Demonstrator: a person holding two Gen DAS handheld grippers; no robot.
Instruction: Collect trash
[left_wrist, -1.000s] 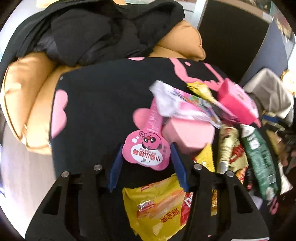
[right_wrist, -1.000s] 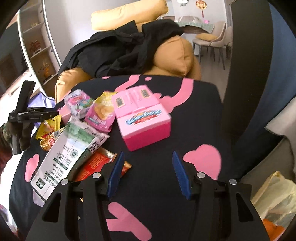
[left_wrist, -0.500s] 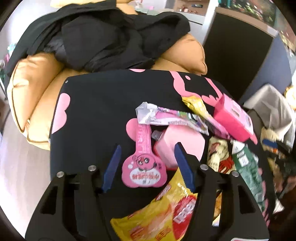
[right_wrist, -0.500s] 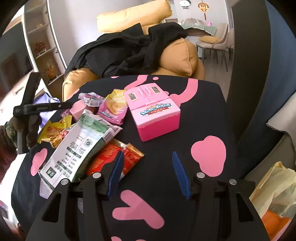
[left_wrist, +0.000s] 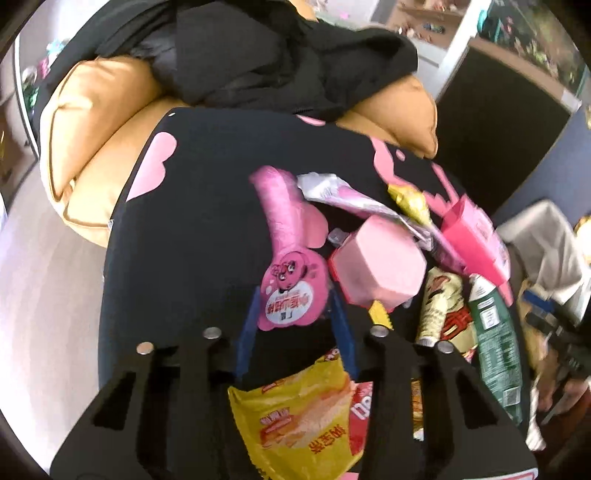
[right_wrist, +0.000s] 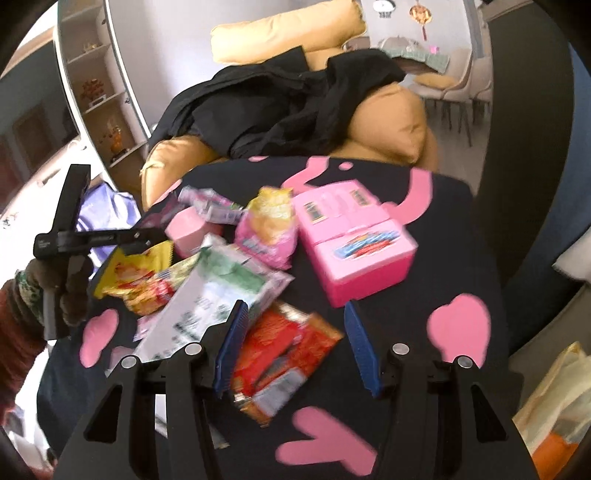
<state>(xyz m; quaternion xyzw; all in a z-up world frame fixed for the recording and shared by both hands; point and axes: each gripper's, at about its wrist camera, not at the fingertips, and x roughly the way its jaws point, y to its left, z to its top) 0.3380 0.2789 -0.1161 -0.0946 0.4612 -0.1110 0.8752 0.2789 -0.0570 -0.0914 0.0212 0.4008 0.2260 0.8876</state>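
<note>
A long pink wrapper with a round cartoon label lies on the black cloth with pink shapes. My left gripper is closing, and its blue pads touch both edges of that label. Beside it are a pink hexagonal box and a yellow snack bag. In the right wrist view my right gripper stands open above a red wrapper, apart from it. A green-and-white pouch, a pink chip bag and a pink toy box lie beyond.
An orange sofa with black clothes heaped on it stands behind the table. A gloved hand holds the left gripper at the table's left edge. A pale plastic bag sits low at the right.
The left jaws widened, then narrowed onto the pink label, and the gripper rolled. The right gripper drew back, so the red wrapper now lies between its fingers.
</note>
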